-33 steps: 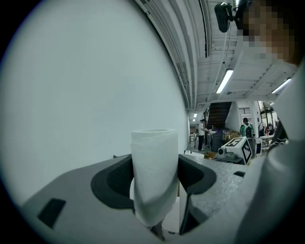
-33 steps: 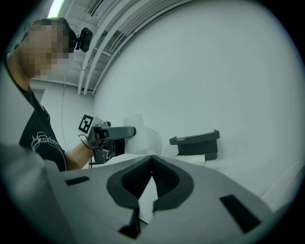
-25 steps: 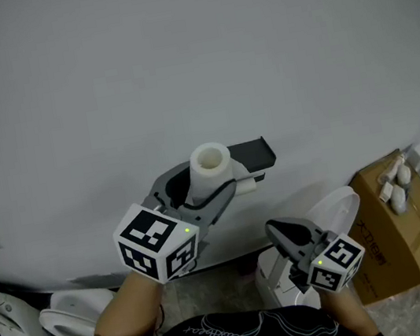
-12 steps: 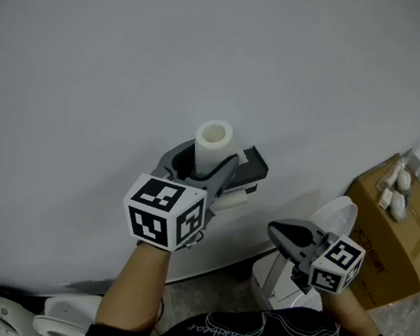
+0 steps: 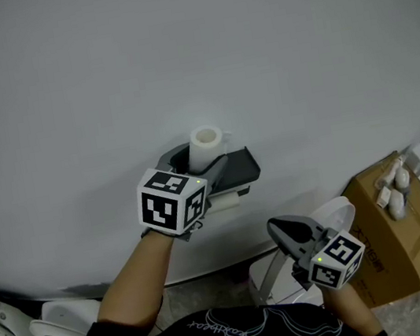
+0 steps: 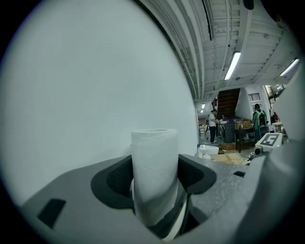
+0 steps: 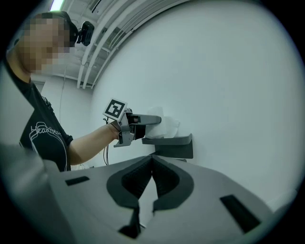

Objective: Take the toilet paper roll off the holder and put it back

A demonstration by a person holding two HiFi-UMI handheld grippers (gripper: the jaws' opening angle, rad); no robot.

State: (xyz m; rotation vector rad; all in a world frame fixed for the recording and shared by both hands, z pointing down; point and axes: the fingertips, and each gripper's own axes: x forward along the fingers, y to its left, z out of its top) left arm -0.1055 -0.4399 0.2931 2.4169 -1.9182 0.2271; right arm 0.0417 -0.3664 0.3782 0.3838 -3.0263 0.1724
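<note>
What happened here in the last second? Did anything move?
The left gripper, clamped on the upright toilet paper roll, carried it closer to the wall, so it is now above the dark holder. The grip did not change. The right gripper stayed low, shut and empty; the holder did not move.

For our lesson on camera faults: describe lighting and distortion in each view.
Head view: dim, even light, no glare on the wall. Left gripper view: fisheye, black corners, bent ceiling lines, glaring ceiling lamp, toilet paper roll close and fairly sharp. Right gripper view: same black edge, bulging wall.
</note>
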